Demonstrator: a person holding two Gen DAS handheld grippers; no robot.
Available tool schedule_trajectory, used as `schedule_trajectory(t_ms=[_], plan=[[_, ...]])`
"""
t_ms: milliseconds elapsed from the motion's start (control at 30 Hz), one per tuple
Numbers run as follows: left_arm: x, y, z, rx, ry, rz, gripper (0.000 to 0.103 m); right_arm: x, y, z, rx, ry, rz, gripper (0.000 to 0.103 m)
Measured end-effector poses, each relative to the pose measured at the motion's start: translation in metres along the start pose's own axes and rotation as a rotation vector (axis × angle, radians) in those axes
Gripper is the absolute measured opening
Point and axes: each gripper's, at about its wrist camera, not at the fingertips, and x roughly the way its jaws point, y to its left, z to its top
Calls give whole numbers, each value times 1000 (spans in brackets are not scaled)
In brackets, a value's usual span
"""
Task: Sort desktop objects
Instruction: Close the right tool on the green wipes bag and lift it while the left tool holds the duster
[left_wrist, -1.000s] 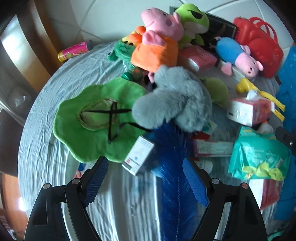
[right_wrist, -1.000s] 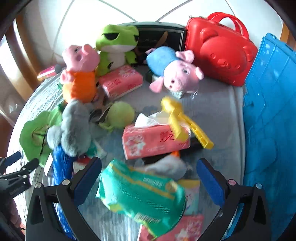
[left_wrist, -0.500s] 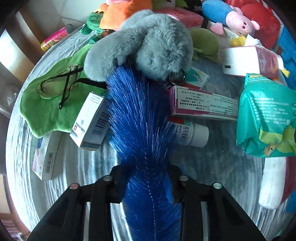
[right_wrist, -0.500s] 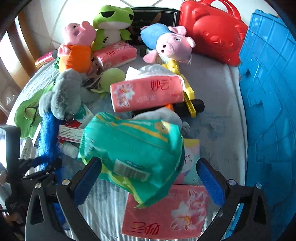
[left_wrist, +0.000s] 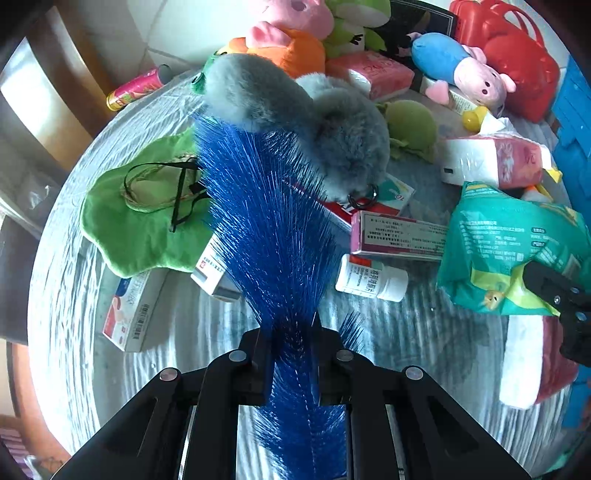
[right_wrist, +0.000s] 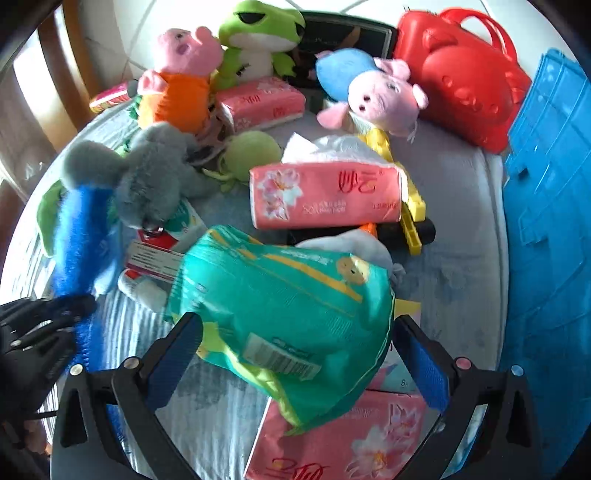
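Observation:
My left gripper (left_wrist: 291, 354) is shut on a blue bristly brush (left_wrist: 269, 229) whose far end carries a grey plush (left_wrist: 325, 125). It also shows in the right wrist view (right_wrist: 77, 240), lifted off the table. My right gripper (right_wrist: 295, 343) has its jaws wide apart on either side of a green tissue pack (right_wrist: 288, 295), the pads near its sides; the same pack shows in the left wrist view (left_wrist: 513, 251). I cannot tell whether the pads press it.
Medicine boxes (left_wrist: 399, 236), a white pill bottle (left_wrist: 369, 277), a green frog hat (left_wrist: 147, 214), pink tissue packs (right_wrist: 325, 195), plush pigs (right_wrist: 369, 92), a frog plush (right_wrist: 258, 40), a red case (right_wrist: 461, 81) and a blue crate (right_wrist: 546, 221) crowd the round table (left_wrist: 74, 295).
My left gripper closed on the blue brush and raised it with the grey plush. My right gripper moved in around the green pack, and its jaws have narrowed a little.

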Motion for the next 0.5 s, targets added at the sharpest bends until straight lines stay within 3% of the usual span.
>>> schedule_trajectory(t_ms=[100,167,233,300,500], plan=[[0,9,-1,-15,2,18,15,-3,18,0,7,-2,181,103],[2,14,-1,-18,10,20,15,-3,39,0,-30,0,228,103],[3,19,-3,-19,15,18,15,2,54,-1,-68,11,212,100],[5,20,-5,-18,20,14,15,7,60,-1,-72,23,217,87],[9,19,-11,-16,39,-4,15,8,64,0,-102,11,210,87]])
